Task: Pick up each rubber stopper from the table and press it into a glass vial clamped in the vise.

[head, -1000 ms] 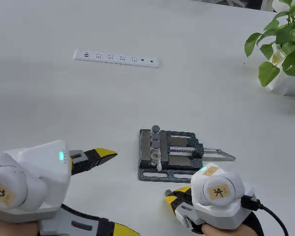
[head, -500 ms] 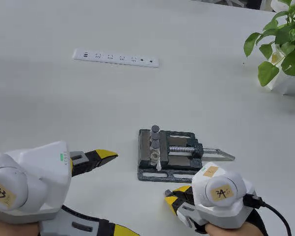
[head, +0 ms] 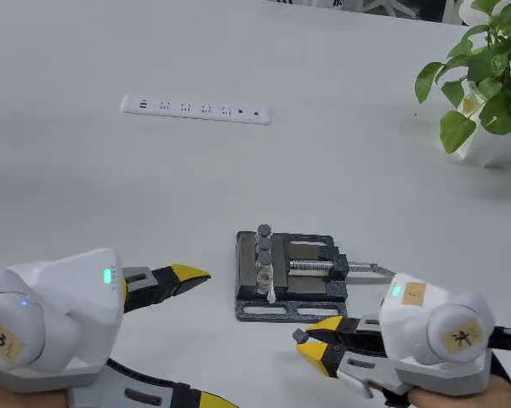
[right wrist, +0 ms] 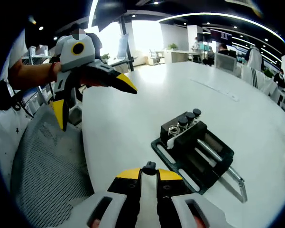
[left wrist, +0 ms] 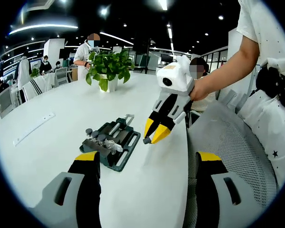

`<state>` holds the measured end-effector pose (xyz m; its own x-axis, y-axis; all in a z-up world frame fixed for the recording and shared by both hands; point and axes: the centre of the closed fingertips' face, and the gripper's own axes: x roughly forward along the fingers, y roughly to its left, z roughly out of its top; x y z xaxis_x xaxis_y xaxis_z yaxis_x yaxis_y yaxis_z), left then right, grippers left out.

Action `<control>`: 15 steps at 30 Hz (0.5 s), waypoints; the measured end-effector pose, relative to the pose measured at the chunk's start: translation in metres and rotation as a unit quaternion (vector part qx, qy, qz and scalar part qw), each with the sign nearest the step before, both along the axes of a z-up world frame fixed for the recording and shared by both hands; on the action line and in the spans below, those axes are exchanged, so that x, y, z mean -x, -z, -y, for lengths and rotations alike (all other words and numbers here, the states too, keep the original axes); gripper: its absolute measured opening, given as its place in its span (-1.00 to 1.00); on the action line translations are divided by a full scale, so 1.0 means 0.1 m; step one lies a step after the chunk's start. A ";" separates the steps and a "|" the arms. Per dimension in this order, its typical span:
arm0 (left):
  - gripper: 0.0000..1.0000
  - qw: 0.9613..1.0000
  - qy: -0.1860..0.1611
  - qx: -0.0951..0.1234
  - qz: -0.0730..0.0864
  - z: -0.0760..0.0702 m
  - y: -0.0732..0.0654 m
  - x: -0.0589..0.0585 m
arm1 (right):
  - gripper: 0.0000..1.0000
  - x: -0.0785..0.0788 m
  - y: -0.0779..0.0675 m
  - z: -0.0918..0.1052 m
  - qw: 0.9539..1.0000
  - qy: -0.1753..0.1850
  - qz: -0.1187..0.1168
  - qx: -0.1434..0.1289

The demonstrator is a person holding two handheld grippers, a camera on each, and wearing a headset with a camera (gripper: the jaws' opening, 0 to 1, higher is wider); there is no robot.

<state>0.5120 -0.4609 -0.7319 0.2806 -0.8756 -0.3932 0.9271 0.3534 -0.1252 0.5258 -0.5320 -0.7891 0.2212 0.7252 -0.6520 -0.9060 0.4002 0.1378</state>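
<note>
Stopper [head: 300, 337] pinched in the clenched tips of the right gripper [head: 310, 342], now rolled over and drawn rightward near the vise [head: 310, 286], aimed toward the one uncapped vial [head: 266, 277] at its near end, so seemingly ready for pressing in; left gripper [head: 206, 336] spread wide, empty.

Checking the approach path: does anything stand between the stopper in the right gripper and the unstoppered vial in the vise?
Nothing visible does: only bare table lies between the stopper and the open vial in the vise.
</note>
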 end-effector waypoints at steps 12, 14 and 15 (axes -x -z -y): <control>0.21 0.998 0.043 0.047 0.004 0.20 -0.43 0.02 | -0.86 0.16 -0.78 -0.01 0.992 -0.122 0.012 -0.034; 0.16 0.997 0.048 0.057 0.007 0.23 -0.53 0.03 | -0.86 0.20 -0.89 -0.04 0.989 -0.138 0.010 -0.043; 0.10 0.997 0.051 0.061 0.009 0.24 -0.57 0.03 | -0.86 0.21 -0.94 -0.05 0.989 -0.141 0.011 -0.046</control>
<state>0.5090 -0.4851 -0.6744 0.1943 -0.9410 -0.2770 0.9598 0.2406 -0.1443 0.5049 -0.5266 -0.6953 0.0153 0.8159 -0.5780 -0.9828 0.1186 0.1414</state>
